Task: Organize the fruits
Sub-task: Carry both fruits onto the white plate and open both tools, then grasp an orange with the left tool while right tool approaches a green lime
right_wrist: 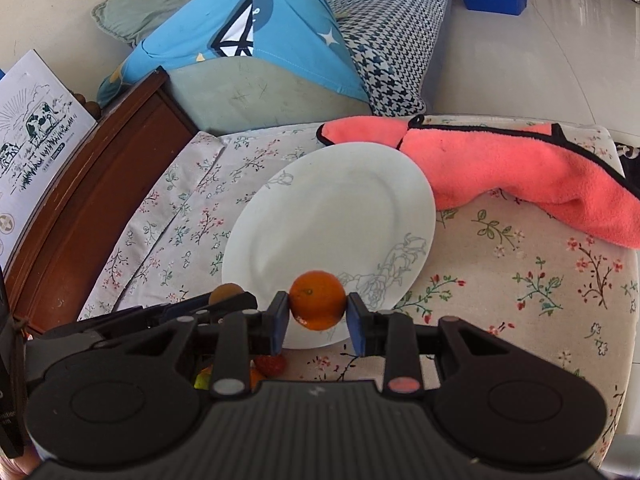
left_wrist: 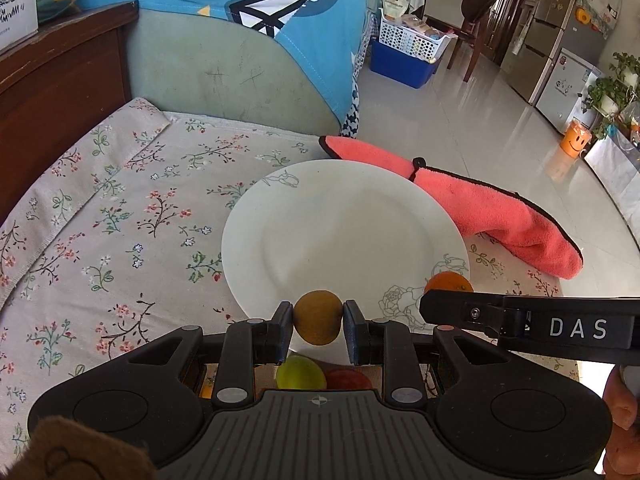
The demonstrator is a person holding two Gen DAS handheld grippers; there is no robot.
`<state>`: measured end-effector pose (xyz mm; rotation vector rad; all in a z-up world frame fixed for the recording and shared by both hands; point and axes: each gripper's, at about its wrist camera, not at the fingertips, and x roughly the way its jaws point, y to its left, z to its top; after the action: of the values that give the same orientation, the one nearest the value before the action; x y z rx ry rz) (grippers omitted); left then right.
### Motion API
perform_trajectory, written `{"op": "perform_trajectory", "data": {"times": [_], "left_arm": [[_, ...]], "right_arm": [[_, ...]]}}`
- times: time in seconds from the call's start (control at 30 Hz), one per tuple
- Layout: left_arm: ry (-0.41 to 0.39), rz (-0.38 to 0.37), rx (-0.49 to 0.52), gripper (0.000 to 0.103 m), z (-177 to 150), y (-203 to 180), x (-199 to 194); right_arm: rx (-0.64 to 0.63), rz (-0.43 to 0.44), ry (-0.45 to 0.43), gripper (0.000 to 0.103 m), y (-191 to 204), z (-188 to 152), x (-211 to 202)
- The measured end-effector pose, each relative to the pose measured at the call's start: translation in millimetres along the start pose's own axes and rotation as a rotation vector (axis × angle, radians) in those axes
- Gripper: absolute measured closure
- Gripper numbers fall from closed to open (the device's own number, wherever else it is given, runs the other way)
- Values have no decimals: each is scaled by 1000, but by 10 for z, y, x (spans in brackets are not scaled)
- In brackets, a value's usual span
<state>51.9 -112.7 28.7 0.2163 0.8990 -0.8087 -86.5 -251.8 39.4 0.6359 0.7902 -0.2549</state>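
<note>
1. "DAS" stands in pale capital letters on the black side of the right tool (left_wrist: 576, 328), seen in the left wrist view.
2. The white box (right_wrist: 36, 128) with cow drawings carries small printed lines, too small to read.

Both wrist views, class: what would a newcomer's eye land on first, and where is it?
Probably the two held fruits: a brown kiwi in the left gripper and an orange in the right gripper, both at the near rim of the empty white plate. Behind it lies a coral-pink towel.
</note>
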Motion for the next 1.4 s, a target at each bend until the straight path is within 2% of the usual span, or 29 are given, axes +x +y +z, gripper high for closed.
{"op": "perform_trajectory", "data": {"times": [0.2,0.37,0.43,0.47,0.63,0.97,1.4], "left_arm": [[-3,4,-19,76,24,25,4],[-12,20,-15,64,44,21,-75],[-17,33,-29,51,53,44,-129],[-23,34,-40,48,55,66,-166],[-40,36,-48,41,55,139,-329],[-23,49,-38,40,-145,264,-573],[43,56,38,41,-646,303,-690]], "right_arm": [[14,-13,14,69,-1,24,104],[29,-2,10,68,-11,34,76],[17,-7,5,68,0,32,53],[15,-5,4,68,2,28,40],[-15,10,8,68,19,12,-16],[-112,23,30,67,51,-153,-170],[-201,27,103,65,2,-493,-286]]}}
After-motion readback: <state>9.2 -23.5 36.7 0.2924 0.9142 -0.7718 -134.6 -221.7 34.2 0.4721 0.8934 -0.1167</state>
